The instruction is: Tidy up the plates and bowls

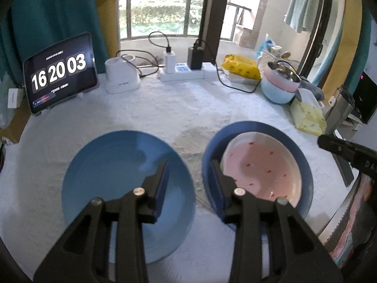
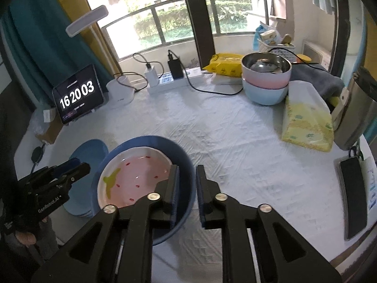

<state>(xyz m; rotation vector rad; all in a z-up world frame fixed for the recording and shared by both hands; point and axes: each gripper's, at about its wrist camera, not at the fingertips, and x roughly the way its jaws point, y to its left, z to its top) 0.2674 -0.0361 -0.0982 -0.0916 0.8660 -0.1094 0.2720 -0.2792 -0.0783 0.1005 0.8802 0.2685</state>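
The tablet (image 1: 60, 72) propped at the counter's back left shows "16 20 03" in large white digits. The left gripper (image 2: 77, 165) body carries the white lettering "GenRobot.AI". Other print is too small to read.

We see a light blue plate (image 1: 113, 165) lying flat on the white surface (image 1: 165, 113). Just beside it sits a dark blue bowl (image 1: 304, 160), and a pink plate with red specks (image 1: 261, 165) rests tilted inside it. Far back, pink and pale blue bowls (image 2: 266, 82) stand nested.
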